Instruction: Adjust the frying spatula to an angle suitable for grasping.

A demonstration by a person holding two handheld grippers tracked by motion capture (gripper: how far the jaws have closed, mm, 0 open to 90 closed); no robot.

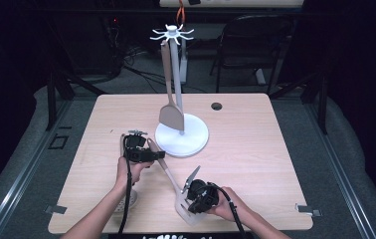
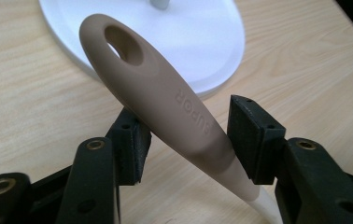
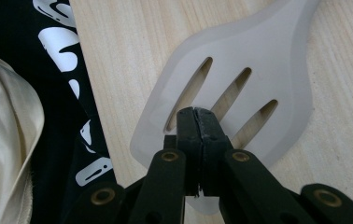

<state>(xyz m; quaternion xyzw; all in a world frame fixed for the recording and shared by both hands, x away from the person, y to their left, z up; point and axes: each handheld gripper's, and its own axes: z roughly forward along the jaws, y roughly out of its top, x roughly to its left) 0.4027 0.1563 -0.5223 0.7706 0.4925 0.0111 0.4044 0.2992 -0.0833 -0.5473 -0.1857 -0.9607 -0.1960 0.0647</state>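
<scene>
Tabletop: slotted turner (image 1: 173, 183) diagonal, handle toward stand (image 1: 181, 135)

The right gripper (image 3: 197, 122) pinches the slotted spatula blade (image 3: 240, 79) above the table (image 3: 118, 51).

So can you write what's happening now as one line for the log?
right gripper: shut on slotted turner blade | left gripper: open around turner handle | rack base: behind
</scene>
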